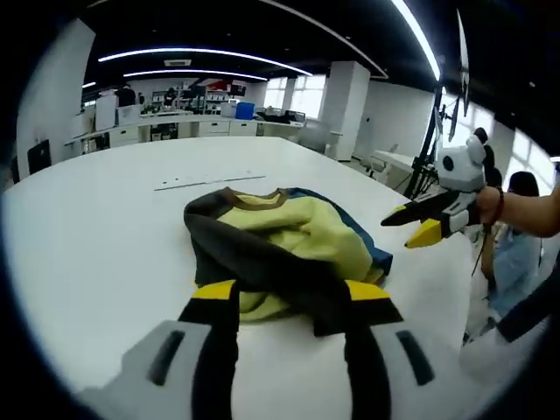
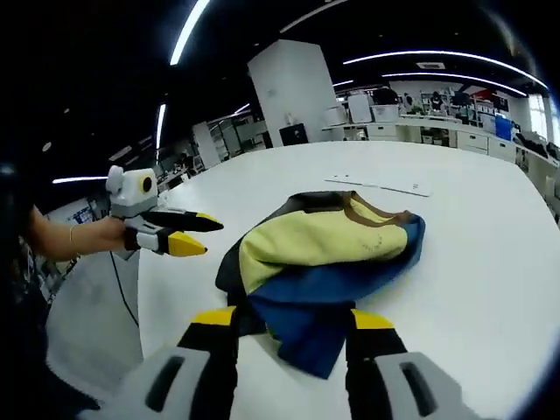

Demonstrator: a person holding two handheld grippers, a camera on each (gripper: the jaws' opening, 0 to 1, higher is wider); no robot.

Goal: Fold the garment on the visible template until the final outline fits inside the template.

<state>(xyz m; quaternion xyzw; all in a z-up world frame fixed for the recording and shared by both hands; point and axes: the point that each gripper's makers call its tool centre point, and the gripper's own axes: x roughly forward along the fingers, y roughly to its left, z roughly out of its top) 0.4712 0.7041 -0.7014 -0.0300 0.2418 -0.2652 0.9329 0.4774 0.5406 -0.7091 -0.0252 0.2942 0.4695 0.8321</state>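
Left gripper view — crumpled garment [image 1: 284, 254] on table [image 1: 96, 219]

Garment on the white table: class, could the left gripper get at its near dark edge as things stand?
Probably yes: the left gripper is open right at the garment, nothing between them; the right gripper is off to the side.

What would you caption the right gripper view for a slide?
Right claw open just short of a crumpled garment on a white table, left claw held off to the side.

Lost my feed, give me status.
Left gripper open, right gripper open, neither holding. Garment crumpled on white table, unfolded. Nothing in the way.
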